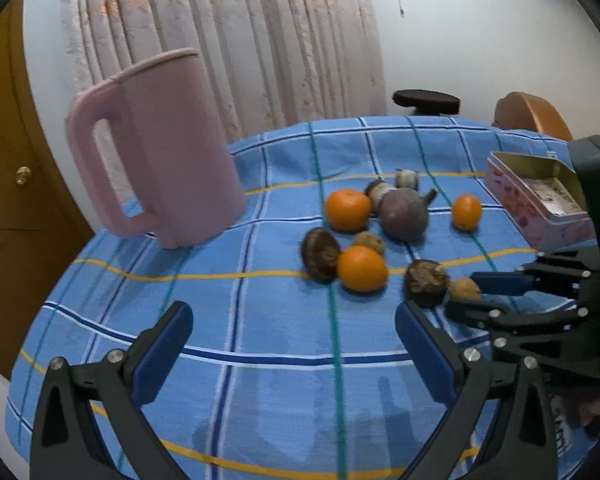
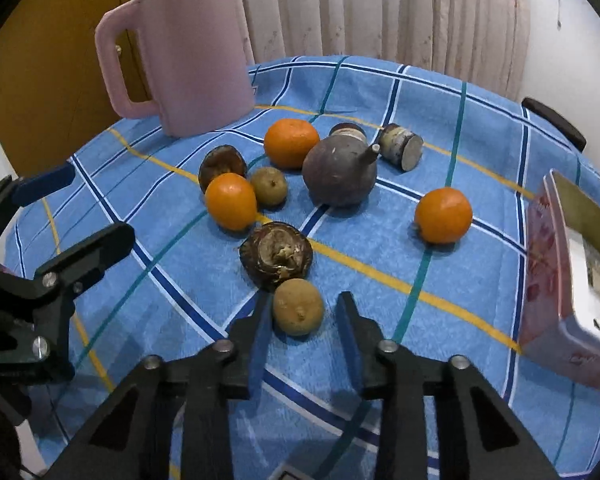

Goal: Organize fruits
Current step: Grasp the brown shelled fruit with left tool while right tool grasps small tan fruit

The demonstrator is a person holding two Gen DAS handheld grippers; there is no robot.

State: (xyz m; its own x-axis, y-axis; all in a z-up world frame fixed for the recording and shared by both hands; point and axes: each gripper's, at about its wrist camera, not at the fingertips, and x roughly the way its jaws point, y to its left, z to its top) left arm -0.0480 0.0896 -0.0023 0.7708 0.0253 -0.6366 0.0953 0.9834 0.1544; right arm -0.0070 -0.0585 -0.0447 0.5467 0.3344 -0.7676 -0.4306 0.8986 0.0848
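three oranges are sitting on the counter [image 2: 480, 92]: one [image 2: 291, 143] by the jug, one [image 2: 231, 201] at the left, one [image 2: 443, 215] alone on the right. two small tan fruits [image 2: 269, 186] [image 2: 298, 306], two dark brown wrinkled fruits [image 2: 222, 165] [image 2: 276, 255], one large purple round fruit [image 2: 339, 172], two short cut cylinders [image 2: 401, 146] [image 2: 348, 131], one pink jug [image 2: 188, 52] and one pink tin box [image 2: 548, 276] are lying there too.

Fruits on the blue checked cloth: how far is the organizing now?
Done: nothing visible; no fruit shows in the open pink tin box. In hand: the right gripper is shut on a small round brown fruit. Remaining: three round oranges and the other fruits lie loose; the left gripper is open.
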